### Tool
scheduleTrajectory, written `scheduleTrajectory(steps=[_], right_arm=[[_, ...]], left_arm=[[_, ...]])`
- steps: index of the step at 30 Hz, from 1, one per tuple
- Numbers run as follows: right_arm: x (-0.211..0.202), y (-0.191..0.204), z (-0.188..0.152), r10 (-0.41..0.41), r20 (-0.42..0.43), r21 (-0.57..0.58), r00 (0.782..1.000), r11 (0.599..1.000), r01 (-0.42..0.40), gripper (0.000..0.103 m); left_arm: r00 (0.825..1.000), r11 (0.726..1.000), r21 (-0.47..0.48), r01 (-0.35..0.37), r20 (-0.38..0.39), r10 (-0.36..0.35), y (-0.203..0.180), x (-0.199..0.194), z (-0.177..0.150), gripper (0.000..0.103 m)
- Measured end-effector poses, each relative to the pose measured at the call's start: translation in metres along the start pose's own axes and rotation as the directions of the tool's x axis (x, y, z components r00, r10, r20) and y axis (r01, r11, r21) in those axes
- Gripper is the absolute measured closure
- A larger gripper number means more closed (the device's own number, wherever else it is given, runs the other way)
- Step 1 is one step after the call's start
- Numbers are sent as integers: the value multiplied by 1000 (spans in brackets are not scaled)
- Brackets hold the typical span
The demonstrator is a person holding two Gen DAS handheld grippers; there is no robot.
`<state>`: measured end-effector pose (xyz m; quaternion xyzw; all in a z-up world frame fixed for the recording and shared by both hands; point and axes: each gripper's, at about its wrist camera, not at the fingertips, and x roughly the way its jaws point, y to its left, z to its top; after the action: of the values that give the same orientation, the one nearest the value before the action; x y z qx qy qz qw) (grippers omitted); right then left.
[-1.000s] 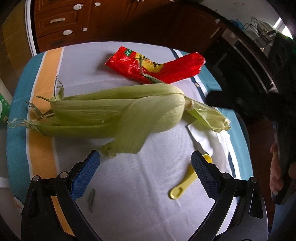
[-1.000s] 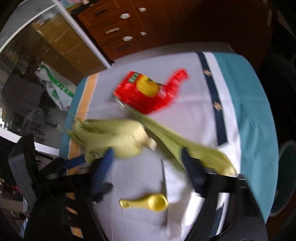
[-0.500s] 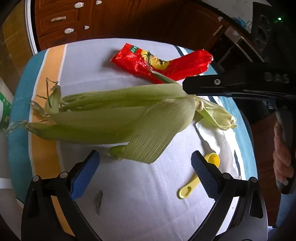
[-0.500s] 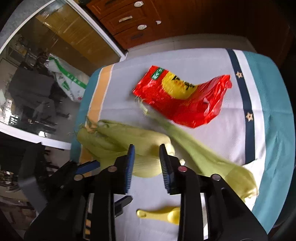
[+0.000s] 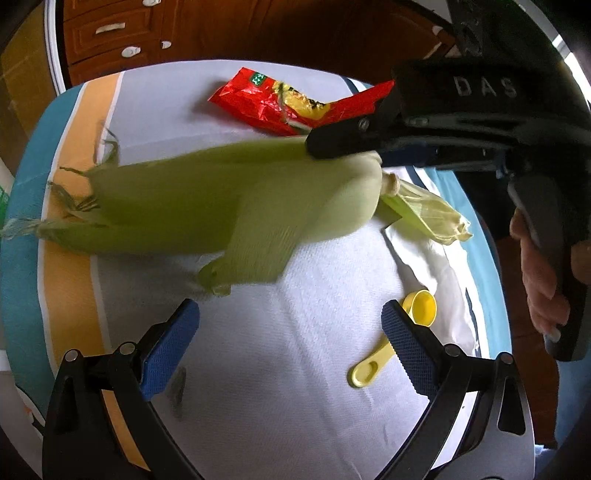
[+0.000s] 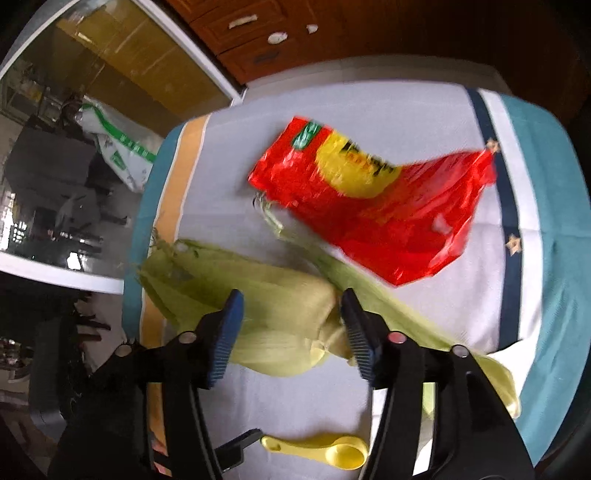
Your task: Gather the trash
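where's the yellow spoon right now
The spoon lies on the tablecloth near the left tool's right finger, below the corn husks, beside a white napkin.

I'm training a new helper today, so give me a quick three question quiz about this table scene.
1. True or false: the right gripper has its fingers on either side of the corn husks.
2. What colour is the snack bag?
3. Which lies nearest the left gripper? A) yellow spoon B) snack bag C) drawers

Key: 1 true; 2 red with a yellow patch; 3 A.
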<state>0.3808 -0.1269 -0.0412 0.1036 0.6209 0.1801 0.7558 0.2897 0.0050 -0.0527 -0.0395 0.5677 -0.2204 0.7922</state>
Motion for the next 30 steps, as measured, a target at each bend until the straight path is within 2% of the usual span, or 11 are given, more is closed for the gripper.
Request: scheduleTrajectory(steps=[2,5,11,15,18,21,22,23,27,30], right_arm=[[1,0,-3,2,-5,0,1000,1000,-2,42],[-4,1,-9,49,-30,41,998,998,-48,35],[-12,19,-27,94,-93,29,991,995,-91,24],[-15,32,-39,110,-116,30,987,994,-107,23],[-16,31,-51,157,-135,60,978,987,-150,24],[-16,26,-60,166,-127,93,978,983,-155,52],[-15,26,-62,181,-130,105,975,980,-168,78],[-11,21,-66,219,-147,138,965,970,-199,93],[-7,20,-75,253,-145,174,956,958,-227,93],[-15,15,-72,291,-118,186,949,946,-267,89]], left_arm=[[1000,1000,-2,5,1,-5,0,0,1,4],[1000,1000,-8,14,8,-14,2,-4,0,4],[999,999,-22,49,21,-49,2,-15,-9,4],[996,996,-38,80,36,-79,0,-22,-15,4],[994,992,-63,106,44,-103,-1,-27,-20,4],[992,990,-88,113,56,-109,-2,-29,-27,4],[992,989,-96,115,59,-110,-2,-30,-28,4],[993,988,-109,110,61,-104,-1,-29,-30,4],[992,984,-129,121,55,-114,1,-28,-31,4],[996,988,-136,69,60,-61,2,-27,-26,4]])
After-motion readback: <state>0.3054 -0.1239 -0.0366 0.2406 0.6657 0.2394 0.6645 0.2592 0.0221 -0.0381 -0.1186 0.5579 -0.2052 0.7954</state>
